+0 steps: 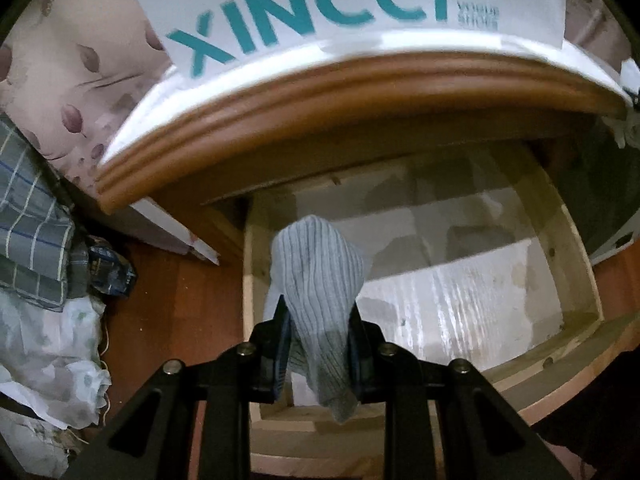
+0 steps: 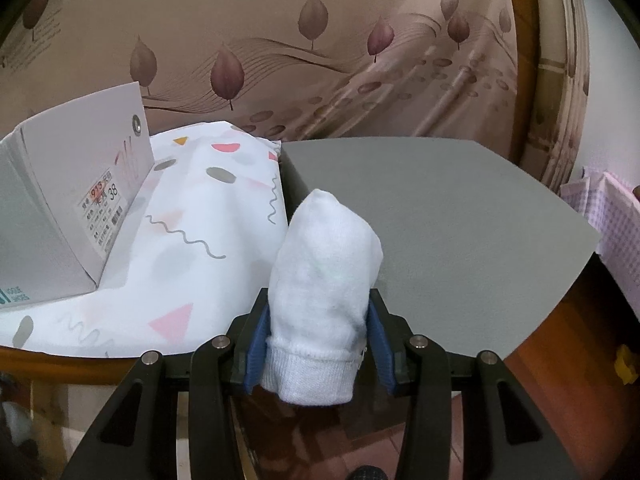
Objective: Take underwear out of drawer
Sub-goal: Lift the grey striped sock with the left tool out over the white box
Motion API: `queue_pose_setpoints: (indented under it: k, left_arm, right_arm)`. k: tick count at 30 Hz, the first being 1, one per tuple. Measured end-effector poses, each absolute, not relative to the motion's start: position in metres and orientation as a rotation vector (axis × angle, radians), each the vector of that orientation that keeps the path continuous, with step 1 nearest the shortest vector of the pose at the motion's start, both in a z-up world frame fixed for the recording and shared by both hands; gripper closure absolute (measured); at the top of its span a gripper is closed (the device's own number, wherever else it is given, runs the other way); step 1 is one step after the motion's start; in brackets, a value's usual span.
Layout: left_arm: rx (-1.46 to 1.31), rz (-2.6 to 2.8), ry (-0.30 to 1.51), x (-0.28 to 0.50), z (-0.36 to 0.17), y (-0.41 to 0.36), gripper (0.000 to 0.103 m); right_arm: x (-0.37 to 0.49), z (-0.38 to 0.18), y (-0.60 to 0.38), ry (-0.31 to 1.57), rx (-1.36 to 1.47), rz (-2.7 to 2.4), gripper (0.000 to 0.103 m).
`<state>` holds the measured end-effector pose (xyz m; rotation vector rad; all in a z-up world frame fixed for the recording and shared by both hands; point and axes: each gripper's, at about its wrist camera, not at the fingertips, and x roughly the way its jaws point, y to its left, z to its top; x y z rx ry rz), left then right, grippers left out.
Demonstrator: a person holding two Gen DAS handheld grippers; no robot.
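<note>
While angled down over drawer, left claw clamps grey garment

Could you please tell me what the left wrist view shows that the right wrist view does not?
Only the left wrist view shows the open drawer and the left gripper clamping a grey ribbed garment. Only the right wrist view shows the right gripper clamping a white sock near a grey board. Both show the white shoe box.
</note>
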<state>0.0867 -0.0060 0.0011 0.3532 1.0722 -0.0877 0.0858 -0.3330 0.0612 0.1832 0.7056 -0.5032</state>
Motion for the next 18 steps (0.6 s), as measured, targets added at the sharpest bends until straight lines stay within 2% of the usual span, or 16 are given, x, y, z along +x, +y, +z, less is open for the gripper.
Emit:
queue_pose_setpoints:
  k: [8, 18]
  left_arm:
    - [0.327, -0.076, 0.998, 0.084, 0.051, 0.006, 0.079]
    - [0.263, -0.064, 0.877, 0.098, 0.161, 0.036, 0.079]
  right_arm:
    - [0.084, 0.062, -0.332, 0.695, 0.168, -0.505, 0.061]
    - [0.084, 0.064, -0.341, 0.702, 0.177, -0.516, 0.061]
